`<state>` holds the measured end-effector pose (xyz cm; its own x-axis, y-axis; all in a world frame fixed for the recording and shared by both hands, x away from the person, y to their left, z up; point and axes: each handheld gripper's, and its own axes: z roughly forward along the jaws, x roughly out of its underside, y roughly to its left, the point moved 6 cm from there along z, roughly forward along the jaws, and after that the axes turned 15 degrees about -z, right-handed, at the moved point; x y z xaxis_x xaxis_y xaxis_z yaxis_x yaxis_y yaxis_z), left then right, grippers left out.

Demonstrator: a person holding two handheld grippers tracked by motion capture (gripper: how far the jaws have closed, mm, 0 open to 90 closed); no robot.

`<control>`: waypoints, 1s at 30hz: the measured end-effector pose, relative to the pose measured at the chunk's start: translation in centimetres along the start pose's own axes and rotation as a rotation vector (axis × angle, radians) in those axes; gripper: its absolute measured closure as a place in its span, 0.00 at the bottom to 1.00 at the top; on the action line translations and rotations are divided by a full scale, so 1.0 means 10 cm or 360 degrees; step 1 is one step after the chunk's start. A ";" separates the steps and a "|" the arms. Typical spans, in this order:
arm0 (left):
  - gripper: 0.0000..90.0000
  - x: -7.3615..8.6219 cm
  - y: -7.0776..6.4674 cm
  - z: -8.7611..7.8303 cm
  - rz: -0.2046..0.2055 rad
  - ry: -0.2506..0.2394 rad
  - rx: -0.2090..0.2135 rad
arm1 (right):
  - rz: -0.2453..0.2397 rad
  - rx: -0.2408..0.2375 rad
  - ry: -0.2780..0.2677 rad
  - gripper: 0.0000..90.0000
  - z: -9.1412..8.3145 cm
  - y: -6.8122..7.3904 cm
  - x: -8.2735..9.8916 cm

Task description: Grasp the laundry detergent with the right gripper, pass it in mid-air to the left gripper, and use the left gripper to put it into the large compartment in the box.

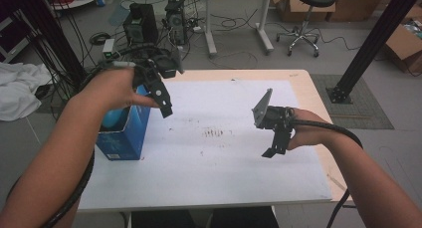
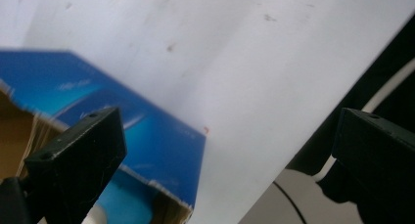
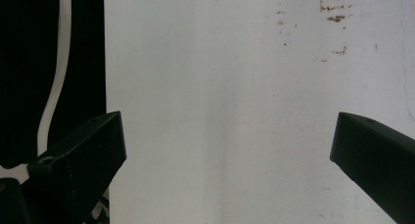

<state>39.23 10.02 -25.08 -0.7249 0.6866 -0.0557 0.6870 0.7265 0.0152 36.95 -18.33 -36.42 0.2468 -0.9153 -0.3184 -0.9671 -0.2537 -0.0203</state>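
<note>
Only the blue box (image 1: 124, 133) blocks the table's (image 1: 224, 178) left edge.

Honestly I can't read a single word anywhere here. The blue box (image 1: 124, 133) by my left claw has some pale printing on its side, but it's way too blurry to make out.

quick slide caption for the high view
Left gripper open above a blue box; right gripper open over the white table.
</note>
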 end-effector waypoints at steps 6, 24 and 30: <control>0.00 0.03 -0.21 0.12 0.0273 0.0066 0.0072 | -0.0007 -0.0001 0.0019 0.00 -0.04 0.00 -0.03; 0.00 0.04 -0.27 0.35 0.0458 0.0113 0.0129 | -0.0005 0.0007 0.0051 0.00 -0.11 -0.08 -0.02; 0.00 0.02 -0.28 0.34 0.0471 0.0103 0.0135 | 0.0002 0.0010 0.0046 0.00 -0.12 -0.08 -0.01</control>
<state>37.33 8.00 -28.55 -0.4927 0.8702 0.0023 0.8685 0.4918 -0.0621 37.73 -18.39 -35.23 0.2469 -0.9243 -0.2911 -0.9678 -0.2505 -0.0256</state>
